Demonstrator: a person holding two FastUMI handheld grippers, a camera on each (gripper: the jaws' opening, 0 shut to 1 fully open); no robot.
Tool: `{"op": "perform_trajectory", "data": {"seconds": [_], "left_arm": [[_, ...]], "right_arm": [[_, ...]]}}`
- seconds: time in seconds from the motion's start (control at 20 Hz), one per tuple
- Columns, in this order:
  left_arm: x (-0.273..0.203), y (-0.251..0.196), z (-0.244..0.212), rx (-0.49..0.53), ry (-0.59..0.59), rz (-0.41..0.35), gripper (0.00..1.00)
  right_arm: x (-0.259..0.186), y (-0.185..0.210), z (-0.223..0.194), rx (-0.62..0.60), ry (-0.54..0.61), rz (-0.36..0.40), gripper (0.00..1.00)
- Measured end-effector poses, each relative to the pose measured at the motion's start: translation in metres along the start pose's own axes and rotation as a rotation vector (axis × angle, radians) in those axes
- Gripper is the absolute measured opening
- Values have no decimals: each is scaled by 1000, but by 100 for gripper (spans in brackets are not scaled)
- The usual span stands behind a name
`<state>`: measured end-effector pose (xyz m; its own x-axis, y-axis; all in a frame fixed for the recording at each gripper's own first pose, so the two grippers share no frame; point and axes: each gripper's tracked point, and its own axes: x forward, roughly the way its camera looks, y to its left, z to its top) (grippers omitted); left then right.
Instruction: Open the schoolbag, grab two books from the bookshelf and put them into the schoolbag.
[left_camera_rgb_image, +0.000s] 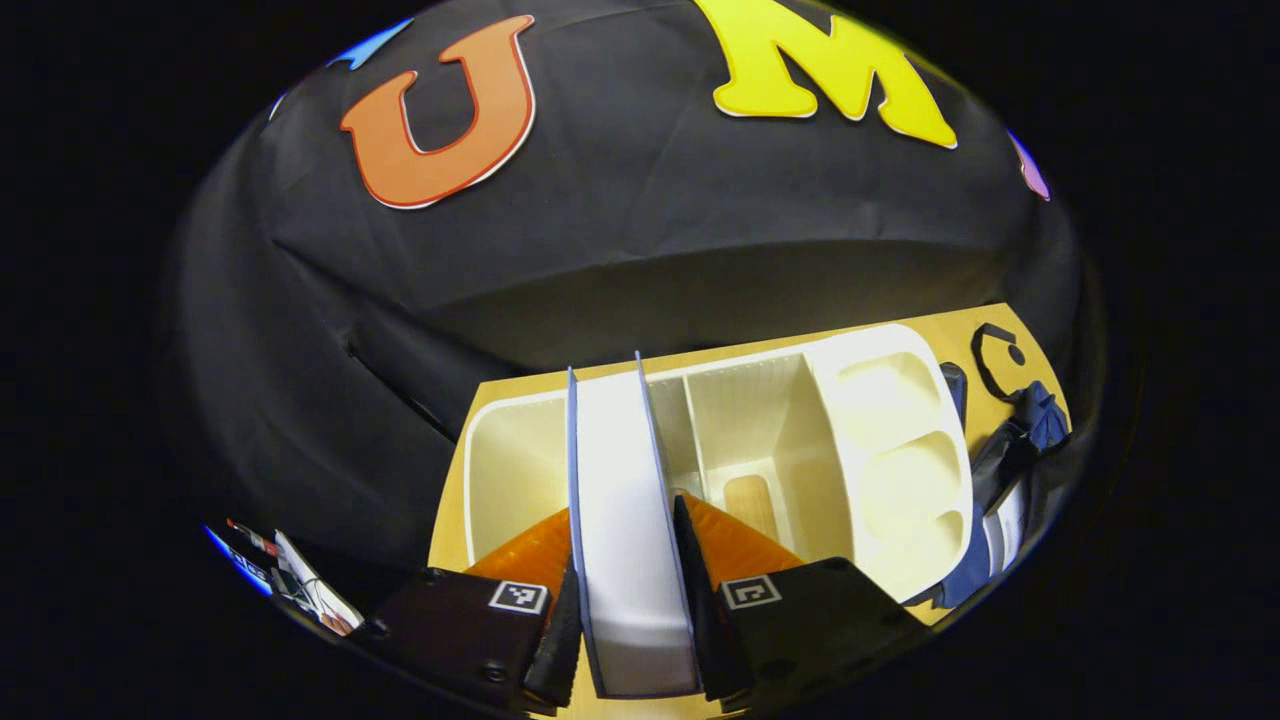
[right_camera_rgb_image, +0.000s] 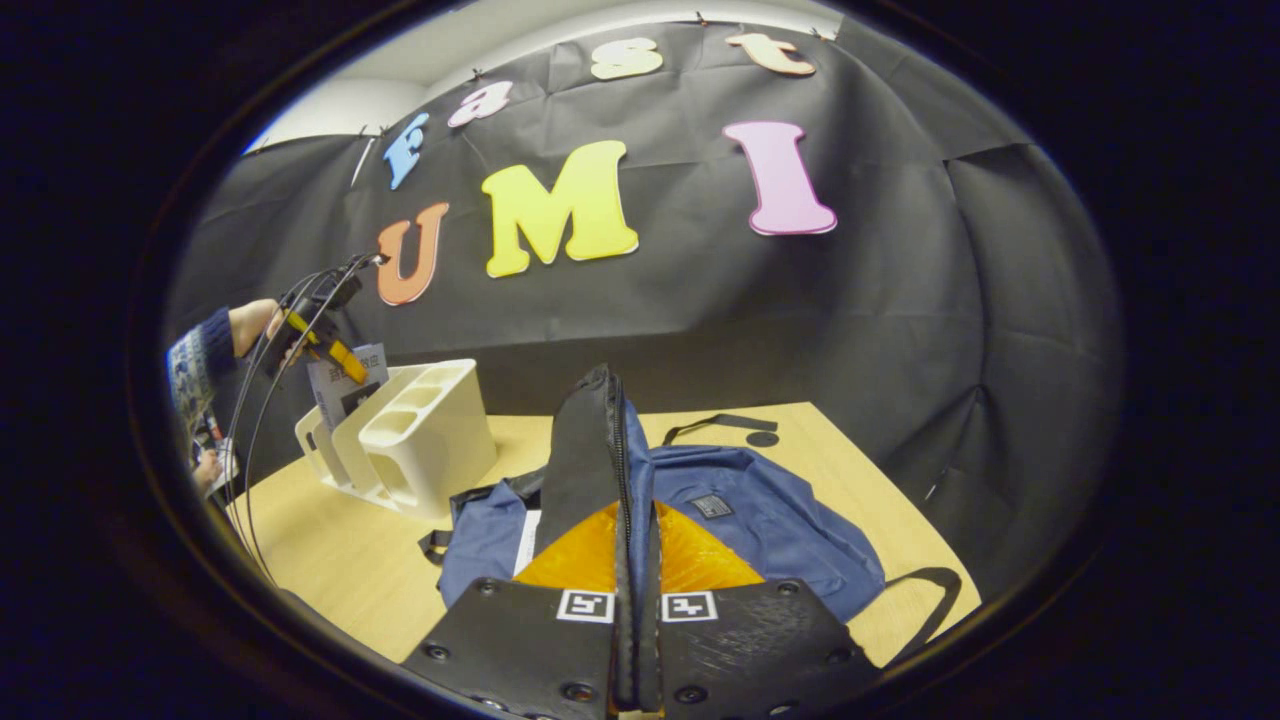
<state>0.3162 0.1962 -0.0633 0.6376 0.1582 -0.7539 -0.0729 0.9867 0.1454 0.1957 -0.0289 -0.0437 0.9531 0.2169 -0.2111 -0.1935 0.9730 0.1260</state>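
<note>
In the left gripper view, the left gripper pinches a book between both fingers; the pale page edge faces the camera and the two covers show as thin lines on either side. The book stands on edge, its long axis running away from the gripper toward the white bookshelf, which sits on the bench just beyond. The book appears to be above or just clear of a shelf slot; whether it still rests in it cannot be told. Past the shelf's rounded end lies the blue schoolbag, at the bench's far right corner in this view.

In the right gripper view, the right gripper is pressed together on the zipped edge of the schoolbag's flap, holding it upright so the mouth gapes. The schoolbag lies flat in the middle of the bench, its straps trailing toward the right edge. Farther off, near the left edge, stands the bookshelf, with a person's hand and the other gripper above it, a book held there.

To do this step well, I judge the book should be carried on edge, spine line kept parallel to the bag's opening, and lowered in beside the raised flap. The right gripper should keep the flap taut and high so that the corners do not catch the zip.
</note>
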Motion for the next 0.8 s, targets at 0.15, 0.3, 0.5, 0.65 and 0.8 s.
{"op": "perform_trajectory", "data": {"seconds": [0.15,0.3,0.5,0.65,0.8], "left_arm": [[-13,-6,-4,-39,7,-21,45],[-27,-5,-10,-81,-4,-57,44],[-54,-3,-25,-151,-22,-108,44],[-76,9,-42,-178,-33,-102,44],[-93,23,-61,-219,-47,-91,44]], "right_arm": [[-3,0,2,11,-1,2,3],[-8,6,4,-3,-18,1,5],[-14,15,2,-35,-39,-7,3],[-16,16,-3,-39,-31,-28,5],[-20,19,-4,-62,-44,-39,4]]}}
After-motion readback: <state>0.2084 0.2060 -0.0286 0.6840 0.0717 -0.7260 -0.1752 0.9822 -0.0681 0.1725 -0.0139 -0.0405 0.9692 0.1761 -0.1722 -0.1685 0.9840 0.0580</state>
